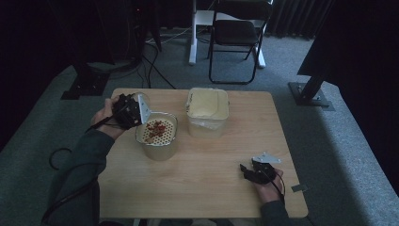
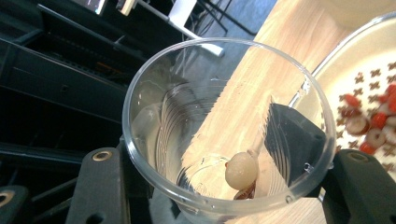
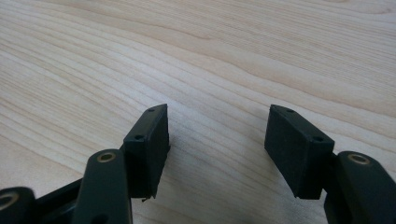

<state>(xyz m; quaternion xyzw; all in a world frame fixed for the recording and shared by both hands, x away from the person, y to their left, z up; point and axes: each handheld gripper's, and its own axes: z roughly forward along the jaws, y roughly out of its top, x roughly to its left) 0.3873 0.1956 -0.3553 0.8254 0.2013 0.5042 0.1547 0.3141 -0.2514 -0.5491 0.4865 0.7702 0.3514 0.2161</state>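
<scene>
The left gripper (image 2: 224,186) has its two black jaws clamped on the sides of a clear plastic cup (image 2: 229,126), which sits at the centre of the left gripper view, tipped so its open mouth faces the camera. One pale round piece (image 2: 241,170) clings to the inside wall low in the cup, with a bit of something dark red just under it. At the right edge of that view, just past the cup's rim, lies a cream strainer (image 2: 369,56) with cross-shaped holes, and red and pale bits (image 2: 373,123) rest on it.

In the high view the left gripper (image 1: 134,113) sits left of centre with the cup held on its side at the upper left rim of the strainer (image 1: 157,129), which rests on top of a tub (image 1: 160,149). The red bits (image 1: 156,128) are heaped near the middle of the strainer. Just to the right of it, toward the far side of the table (image 1: 202,179), stands a square pale container (image 1: 207,113).

The right gripper (image 3: 217,140) has its jaws spread wide with nothing between them, just above bare wood grain. In the high view it (image 1: 245,170) lies at the lower right of the table, held low in the person's hand (image 1: 268,190), well apart from the tub and the container.
</scene>
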